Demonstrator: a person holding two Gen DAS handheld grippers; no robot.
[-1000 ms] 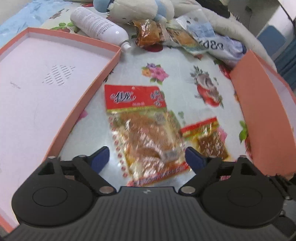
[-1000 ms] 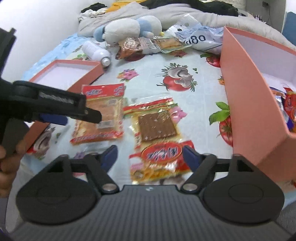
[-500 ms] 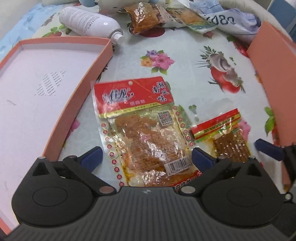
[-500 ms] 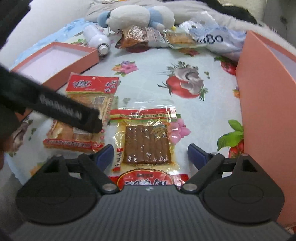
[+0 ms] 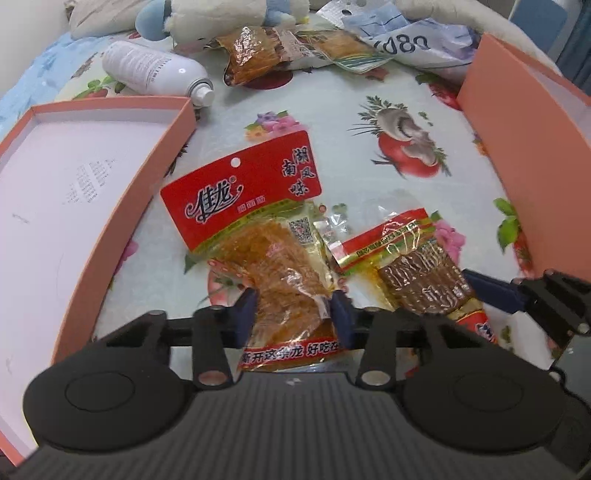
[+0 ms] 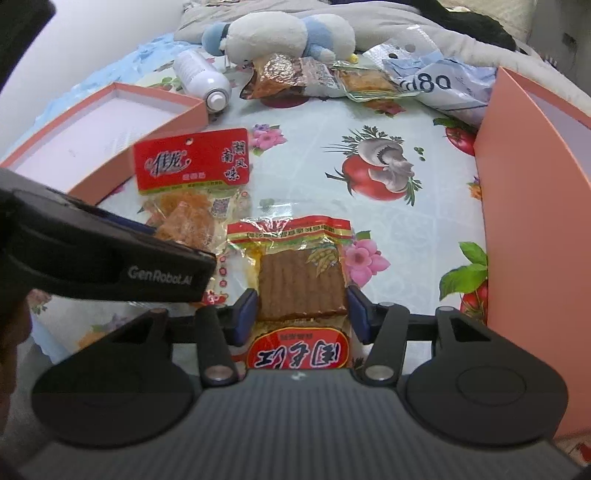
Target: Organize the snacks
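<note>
On floral cloth [image 5: 332, 122], between lid [image 5: 74, 206] and box [image 5: 524, 122]: two packs side by side. Left gripper [image 5: 293, 314] jaws just closed in, pads pinching red-header pack [image 5: 258, 221] at its lower half, pack crumpled. Right gripper [image 6: 303, 314] jaws also just closed in, pads against both sides of brown pack [image 6: 299, 280]. More snacks [image 6: 317, 79] lie by bottle [image 6: 201, 75] and plush [image 6: 280, 33].

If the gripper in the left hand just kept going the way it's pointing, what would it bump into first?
Probably the left gripper meets the red-topped clear snack packet already between its closing blue pads, then the flowered tablecloth beneath it.
</note>
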